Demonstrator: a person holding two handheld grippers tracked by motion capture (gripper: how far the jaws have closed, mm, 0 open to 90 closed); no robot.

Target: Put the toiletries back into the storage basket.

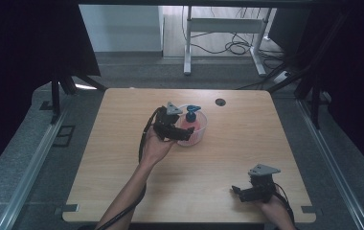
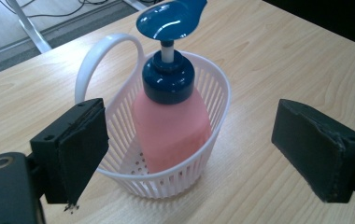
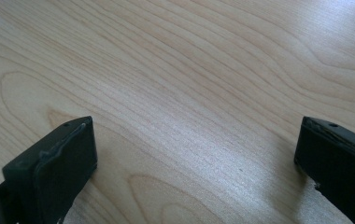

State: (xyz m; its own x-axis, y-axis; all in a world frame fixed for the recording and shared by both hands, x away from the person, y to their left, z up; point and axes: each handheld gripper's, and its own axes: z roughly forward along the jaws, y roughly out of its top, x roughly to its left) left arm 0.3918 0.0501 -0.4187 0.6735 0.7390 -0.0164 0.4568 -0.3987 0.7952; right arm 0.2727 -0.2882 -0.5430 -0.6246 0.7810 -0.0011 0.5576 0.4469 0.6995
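A pink pump bottle [image 2: 171, 126] with a dark blue cap and pump head [image 2: 171, 18] stands upright in a small white slatted basket [image 2: 213, 84] with a loop handle [image 2: 105, 51]. In the high view the basket [image 1: 200, 133] sits on the table's middle back, the bottle [image 1: 190, 120] inside it. My left gripper [image 1: 182, 134] hovers just left of the basket, open; in the left gripper view [image 2: 189, 154] its jaws stand wide on either side of the basket without touching it. My right gripper [image 1: 237, 191] rests open near the front right edge, over bare wood [image 3: 194, 154].
The wooden table [image 1: 122, 167] has a dark round grommet hole [image 1: 220, 101] at the back, right of the basket. A white desk frame [image 1: 223, 28] and loose cables lie on the floor beyond. Metal rails run along both sides of the table.
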